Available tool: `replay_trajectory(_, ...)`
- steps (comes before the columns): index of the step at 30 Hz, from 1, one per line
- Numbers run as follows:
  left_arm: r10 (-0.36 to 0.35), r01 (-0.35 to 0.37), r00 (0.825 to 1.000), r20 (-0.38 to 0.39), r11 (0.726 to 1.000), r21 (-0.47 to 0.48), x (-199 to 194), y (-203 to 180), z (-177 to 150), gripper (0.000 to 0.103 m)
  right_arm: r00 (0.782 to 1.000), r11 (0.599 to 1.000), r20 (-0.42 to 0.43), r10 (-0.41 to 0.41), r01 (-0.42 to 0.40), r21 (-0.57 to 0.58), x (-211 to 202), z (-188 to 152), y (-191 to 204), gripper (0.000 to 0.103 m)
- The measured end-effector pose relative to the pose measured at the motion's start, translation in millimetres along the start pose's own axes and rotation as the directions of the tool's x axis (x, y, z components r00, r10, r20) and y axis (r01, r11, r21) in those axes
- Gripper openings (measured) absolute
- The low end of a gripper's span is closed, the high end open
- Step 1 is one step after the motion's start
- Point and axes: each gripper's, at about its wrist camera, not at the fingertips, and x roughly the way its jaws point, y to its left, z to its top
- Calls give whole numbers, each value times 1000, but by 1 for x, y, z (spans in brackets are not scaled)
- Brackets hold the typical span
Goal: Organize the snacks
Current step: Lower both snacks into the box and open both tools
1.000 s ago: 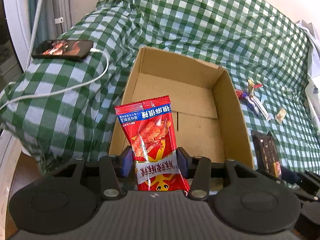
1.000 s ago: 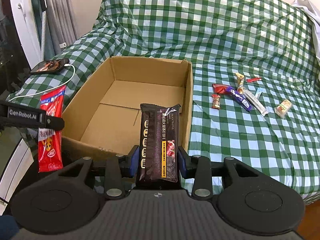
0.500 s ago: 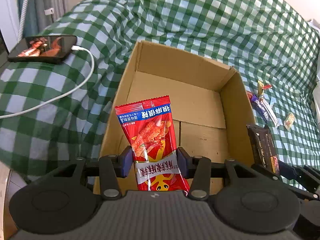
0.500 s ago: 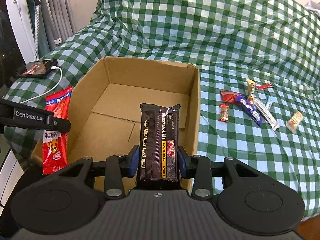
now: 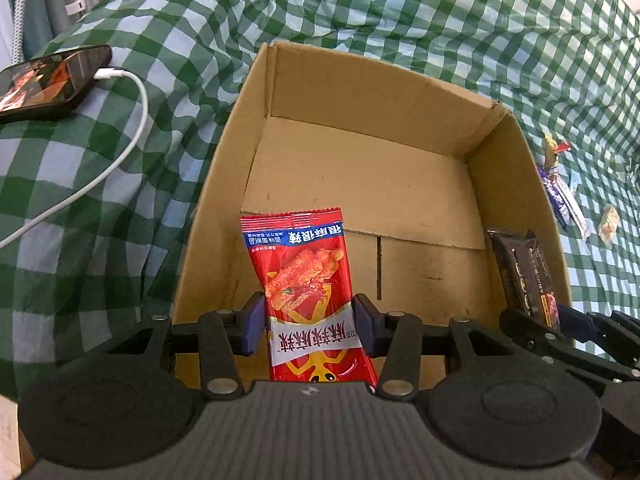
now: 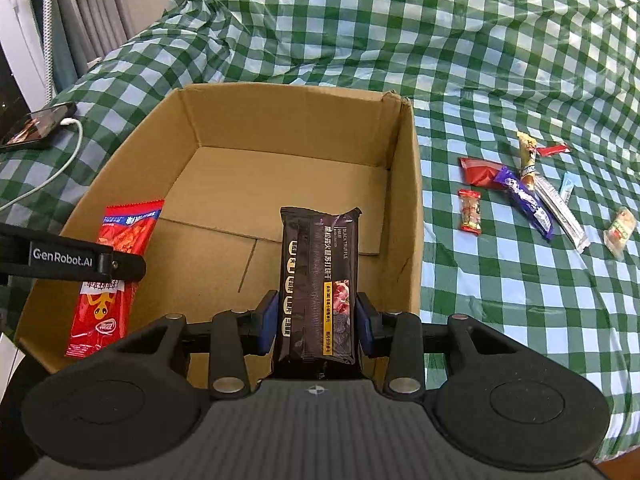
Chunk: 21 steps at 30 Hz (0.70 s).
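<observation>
My left gripper [image 5: 309, 328] is shut on a red snack packet [image 5: 304, 276], held upright over the near left part of an open cardboard box [image 5: 360, 92]. The right gripper [image 6: 316, 322] is shut on a dark brown biscuit pack [image 6: 318, 280] above the box's [image 6: 280, 108] near right side. In the right wrist view the red packet [image 6: 116, 264] and the left gripper's arm [image 6: 72, 260] show at the left. The brown pack [image 5: 524, 272] appears at the right edge of the left wrist view. The box floor is bare cardboard.
The box sits on a green checked cloth [image 6: 400, 20]. Several small wrapped snacks [image 6: 524, 196] lie on the cloth right of the box. A phone [image 5: 48, 80] with a white charging cable [image 5: 112, 152] lies to the left. Curtains [image 6: 92, 8] hang at the far left.
Both grippers have moved forward and down with their packets, from in front of the box to above its near part. The box looks larger and closer in both views.
</observation>
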Motion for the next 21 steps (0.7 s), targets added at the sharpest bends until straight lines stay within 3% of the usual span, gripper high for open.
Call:
replay_trajectory(5, 20, -20, 1000, -17, 999, 28, 15, -3, 4, 52, 1000, 1000, -11, -5, 5, 0, 13, 4, -3, 41)
replay_trajectory(7, 34, -34, 999, 0, 998, 59, 17, -6, 4, 60, 1000, 1000, -12, -5, 5, 1, 17, 5, -4, 41)
replay_trajectory(8, 47, -47, 999, 5, 996, 81, 17, -8, 4, 82, 1000, 1000, -15, -3, 3, 4, 19, 6, -4, 41)
replay_trajectory(9, 62, -63, 998, 15, 993, 96, 16, -9, 5, 97, 1000, 1000, -18, 8, -7, 7, 21, 7, -5, 43)
replay_trajectory(10, 39, -42, 999, 28, 993, 107, 13, -10, 5, 101, 1000, 1000, -15, 17, -17, 15, 22, 9, -7, 54)
replay_trajectory(12, 62, -69, 996, 62, 990, 120, 6, -13, 2, 103, 1000, 1000, -11, 0, 0, 30, 21, 15, -9, 77)
replay_trajectory(13, 76, -86, 994, 79, 987, 132, 2, -14, 0, 103, 1000, 999, 1, -1, 1, 34, 18, 17, -9, 81)
replay_trajectory(16, 83, -95, 994, 68, 979, 181, -7, -16, -15, 103, 1000, 999, 17, 15, -16, 32, 4, 17, -6, 92)
replay_trajectory(21, 83, -91, 995, 59, 983, 159, -36, -10, -57, 103, 1000, 1000, -3, -10, 10, 1, -25, -8, 2, 94)
